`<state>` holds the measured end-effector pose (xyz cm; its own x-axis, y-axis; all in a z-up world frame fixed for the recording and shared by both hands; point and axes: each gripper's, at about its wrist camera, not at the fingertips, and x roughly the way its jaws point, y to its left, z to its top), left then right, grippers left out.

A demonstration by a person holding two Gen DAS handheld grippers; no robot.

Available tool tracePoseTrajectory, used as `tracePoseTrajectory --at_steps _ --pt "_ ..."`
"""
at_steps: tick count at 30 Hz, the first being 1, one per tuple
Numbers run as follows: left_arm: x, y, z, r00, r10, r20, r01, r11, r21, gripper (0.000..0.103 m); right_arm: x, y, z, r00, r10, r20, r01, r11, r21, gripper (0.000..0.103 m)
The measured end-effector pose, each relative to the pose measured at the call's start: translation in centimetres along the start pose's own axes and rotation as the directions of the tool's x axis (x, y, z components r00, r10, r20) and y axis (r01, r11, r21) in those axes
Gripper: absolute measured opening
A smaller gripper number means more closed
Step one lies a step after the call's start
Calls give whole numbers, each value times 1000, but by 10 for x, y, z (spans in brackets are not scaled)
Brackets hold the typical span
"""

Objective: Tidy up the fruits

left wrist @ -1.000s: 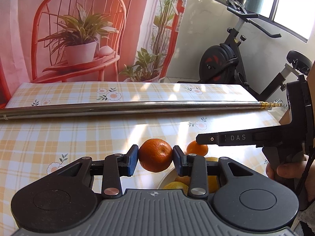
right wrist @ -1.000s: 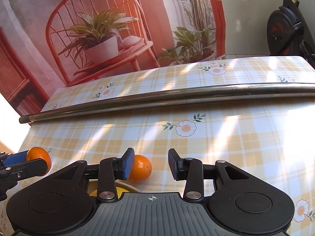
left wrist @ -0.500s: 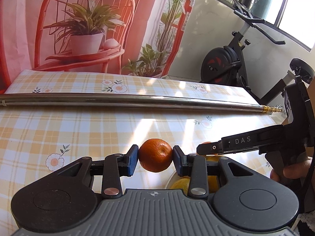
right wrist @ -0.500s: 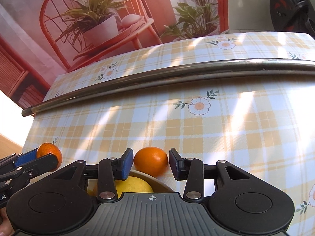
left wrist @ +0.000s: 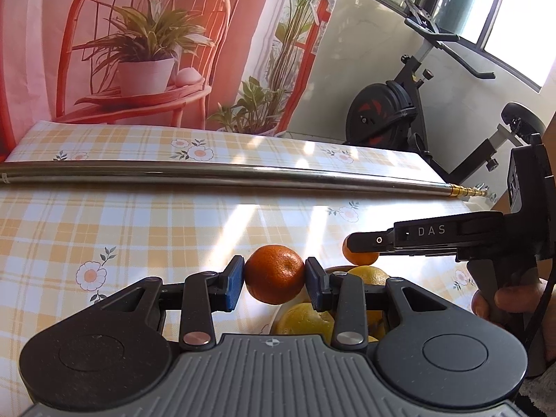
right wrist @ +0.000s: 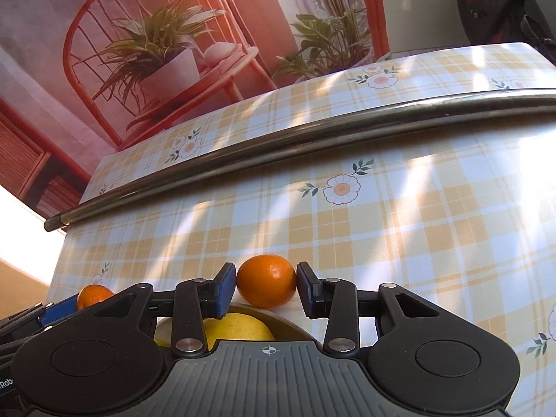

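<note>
Fruits: one orange (left wrist: 275,274) is clamped between the pads of the left claw (left wrist: 274,283), lifted off the desk (left wrist: 139,229).
Second orange (right wrist: 267,280): sits on the desk just beyond the bowl (right wrist: 278,319), between the right claw's (right wrist: 267,290) pads; contact unclear.
Bowl: holds yellow fruit (right wrist: 236,328).
Metal rod (left wrist: 208,173): lies along the desk's far edge.

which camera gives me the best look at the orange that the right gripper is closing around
The right wrist view. There the orange sits whole between the right gripper pads, beyond the bowl's rim. In the left wrist view the same orange is only a sliver, mostly hidden behind the right gripper's dark finger.
</note>
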<state>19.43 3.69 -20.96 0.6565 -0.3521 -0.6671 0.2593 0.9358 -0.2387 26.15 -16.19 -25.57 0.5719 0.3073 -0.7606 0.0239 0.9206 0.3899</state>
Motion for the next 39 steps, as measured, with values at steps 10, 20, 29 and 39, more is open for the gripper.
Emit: tracePoseTrajectory --at_steps 10,20,29,39 --pt "-17 -23 -6 1000 5 9 -6 999 42 40 -40 0 -18 996 24 82 -19 998 -60 15" --pt "-19 -13 -7 999 12 31 -12 1000 -12 40 -28 -14 -7 992 -8 126 14 999 -45 26" --pt "-3 8 3 998 40 55 -36 997 -71 40 5 17 19 979 -31 203 107 920 -378 31" --pt "12 26 7 997 71 37 -66 990 -121 40 51 54 37 994 29 104 28 863 -504 42"
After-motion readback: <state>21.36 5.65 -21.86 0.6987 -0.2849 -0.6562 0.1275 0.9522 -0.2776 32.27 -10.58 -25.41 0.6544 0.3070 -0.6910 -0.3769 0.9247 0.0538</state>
